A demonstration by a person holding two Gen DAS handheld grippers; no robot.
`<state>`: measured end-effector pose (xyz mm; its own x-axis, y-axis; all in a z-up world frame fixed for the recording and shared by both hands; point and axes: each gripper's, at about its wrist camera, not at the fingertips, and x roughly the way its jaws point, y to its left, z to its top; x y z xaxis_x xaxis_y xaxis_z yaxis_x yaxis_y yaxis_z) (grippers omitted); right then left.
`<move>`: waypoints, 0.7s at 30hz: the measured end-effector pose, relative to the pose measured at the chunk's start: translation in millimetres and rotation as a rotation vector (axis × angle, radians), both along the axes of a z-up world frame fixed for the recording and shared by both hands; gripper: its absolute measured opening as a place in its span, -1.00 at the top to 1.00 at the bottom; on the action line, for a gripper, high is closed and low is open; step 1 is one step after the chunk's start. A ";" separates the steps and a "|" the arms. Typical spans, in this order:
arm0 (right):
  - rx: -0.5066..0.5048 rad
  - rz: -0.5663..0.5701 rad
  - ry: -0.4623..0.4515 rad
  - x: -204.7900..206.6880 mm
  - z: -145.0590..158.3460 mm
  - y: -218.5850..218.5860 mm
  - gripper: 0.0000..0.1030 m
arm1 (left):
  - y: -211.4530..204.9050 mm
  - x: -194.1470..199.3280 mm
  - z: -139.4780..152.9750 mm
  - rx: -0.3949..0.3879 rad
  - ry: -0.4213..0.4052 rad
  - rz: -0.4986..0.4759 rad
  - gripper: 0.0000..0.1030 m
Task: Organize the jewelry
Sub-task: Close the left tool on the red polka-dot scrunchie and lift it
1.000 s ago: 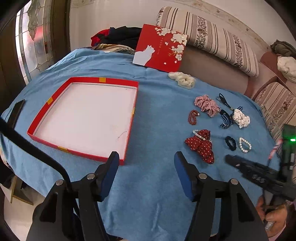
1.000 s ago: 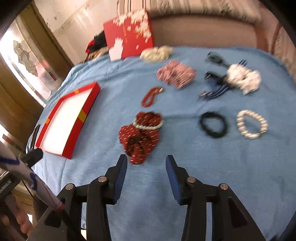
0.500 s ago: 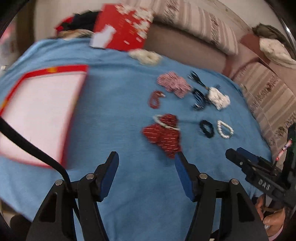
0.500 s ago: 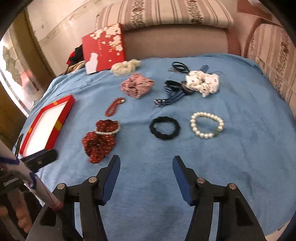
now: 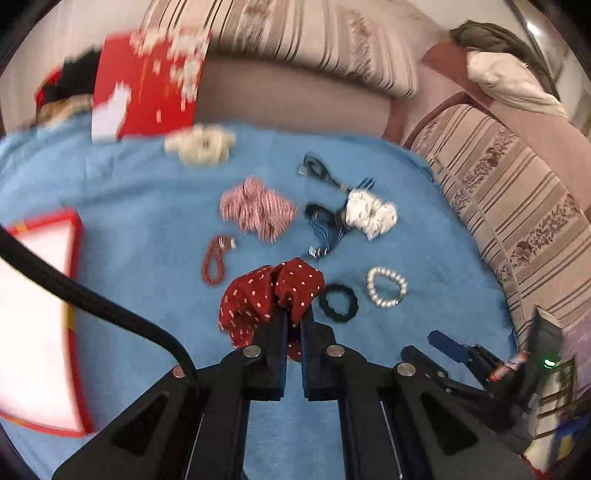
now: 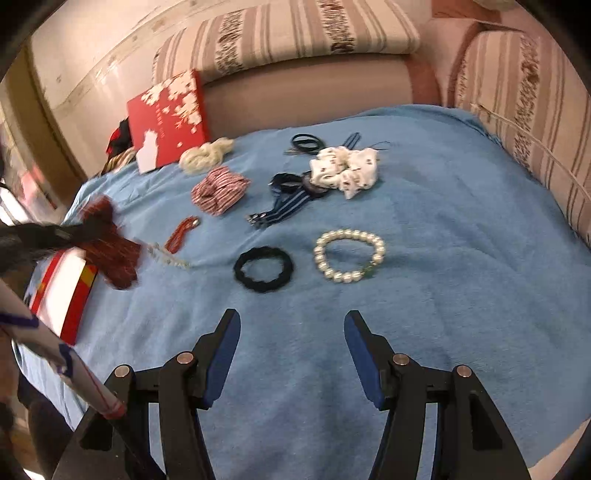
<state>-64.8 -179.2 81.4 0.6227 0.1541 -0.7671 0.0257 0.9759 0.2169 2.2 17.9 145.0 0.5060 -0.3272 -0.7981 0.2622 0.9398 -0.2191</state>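
Note:
My left gripper [image 5: 293, 321] is shut on the red white-dotted scrunchie [image 5: 266, 295], its pads pinching the fabric. In the right wrist view that scrunchie [image 6: 114, 254] hangs blurred above the blue cloth, over the corner of the red-rimmed white tray [image 6: 79, 295]. A small pearl string [image 6: 168, 258] lies beside it. My right gripper [image 6: 291, 332] stands open above bare cloth, nothing between its fingers. Just beyond it lie a black hair tie [image 6: 239, 271] and a pearl bracelet [image 6: 349, 233].
Further back lie a red bead bracelet [image 6: 181, 232], a pink striped scrunchie [image 6: 219, 190], navy hair clips [image 6: 284, 210], a white scrunchie [image 6: 343, 170] and a cream one [image 6: 205, 155]. The red box lid [image 6: 170, 118] leans on the striped sofa [image 6: 295, 33].
My left gripper swung right from the tray, closed on the red scrunchie and raised it; the pearl string that lay on it is on the cloth. The right gripper opened wider and moved toward the black tie.

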 end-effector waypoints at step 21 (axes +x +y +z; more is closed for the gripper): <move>-0.006 0.011 0.011 -9.3 -6.0 15.9 -0.23 | 69.2 -43.3 -86.5 -0.036 0.152 0.165 0.57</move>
